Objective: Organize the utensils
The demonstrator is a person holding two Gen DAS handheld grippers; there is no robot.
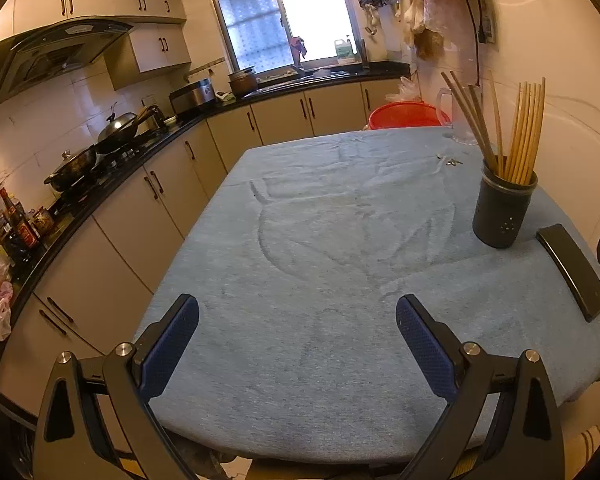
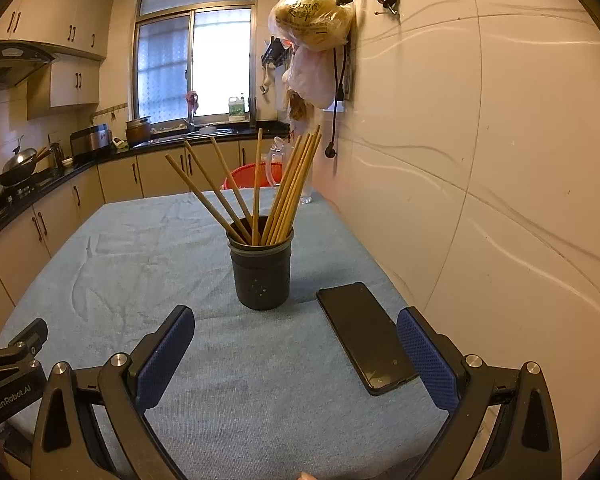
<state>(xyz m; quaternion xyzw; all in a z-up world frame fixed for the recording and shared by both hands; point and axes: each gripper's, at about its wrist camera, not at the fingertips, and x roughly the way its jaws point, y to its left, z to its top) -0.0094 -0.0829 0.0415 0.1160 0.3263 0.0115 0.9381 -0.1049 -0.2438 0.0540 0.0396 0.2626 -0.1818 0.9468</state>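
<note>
We're working w/ the chopsticks [image 2: 268, 196], a bunch of thin wooden sticks standing tips-up in a dark holder [image 2: 262, 270] on the right side of the table, near the wall. One cluster leans right, packed tight; four others splay left and centre, apart from each other. We judge them light, stiff and smooth, so apt to slip or roll in a pinch. Best hold is prob. mid-shaft or upper third, where a splayed stick stands clear of its neighbours; the tight cluster would need taking as a bundle. The holder looks tall for its base and could tip if we drag sideways, so we'd lift straight up.

Just beside the holder, to its right, lies a black phone [image 2: 366, 338] flat on the blue tablecloth [image 2: 140, 256]. A clear jug [image 1: 460, 116] stands further back.

Right gripper [image 2: 296, 354] hovers near the holder, fingers spread wide, nothing between them. Left gripper [image 1: 298, 344] is likewise wide and empty, over bare cloth well apart from the holder.
</note>
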